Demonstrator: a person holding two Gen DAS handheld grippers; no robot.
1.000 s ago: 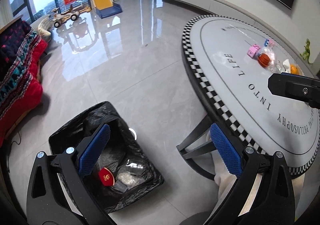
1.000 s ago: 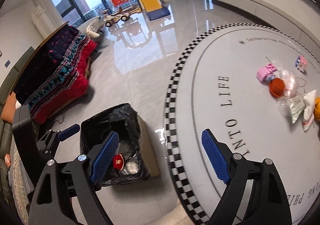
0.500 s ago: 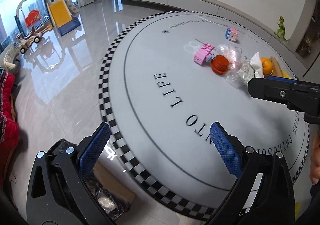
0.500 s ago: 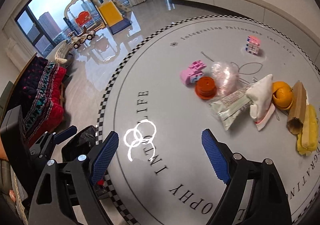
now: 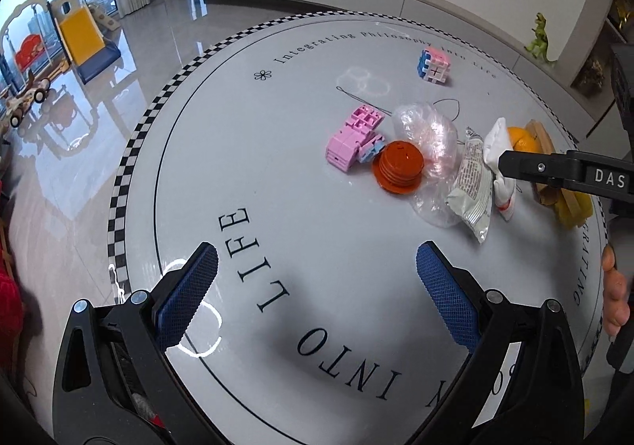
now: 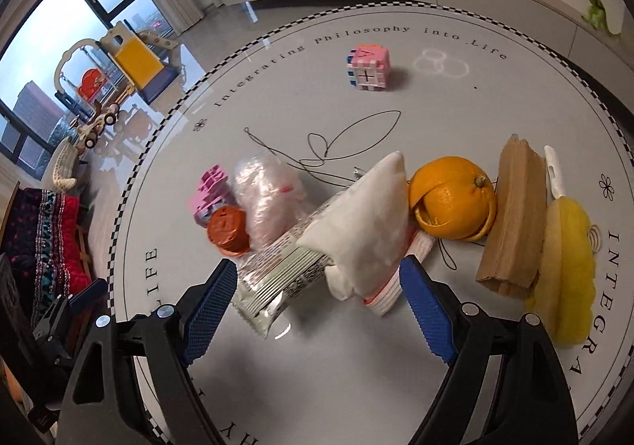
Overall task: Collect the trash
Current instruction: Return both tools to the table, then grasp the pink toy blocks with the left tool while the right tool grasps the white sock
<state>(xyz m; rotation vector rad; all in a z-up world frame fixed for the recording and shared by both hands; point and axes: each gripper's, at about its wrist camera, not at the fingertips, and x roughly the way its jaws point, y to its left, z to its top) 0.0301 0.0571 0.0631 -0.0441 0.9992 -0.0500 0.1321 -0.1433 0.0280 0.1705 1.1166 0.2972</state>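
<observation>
Crumpled white tissue [image 6: 364,223] atop silvery snack wrapper [image 6: 277,282]

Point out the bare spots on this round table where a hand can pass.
Bare tabletop runs from the checkered rim to the pink block toy, around the LIFE lettering. Another patch lies between the cube and the far rim. Crowded: orange cap, snack wrapper, tissue, orange peel.

Glossy table [image 6: 277,358], crinkly foil wrapper [image 6: 277,278], clear plastic bag [image 6: 265,199]
</observation>
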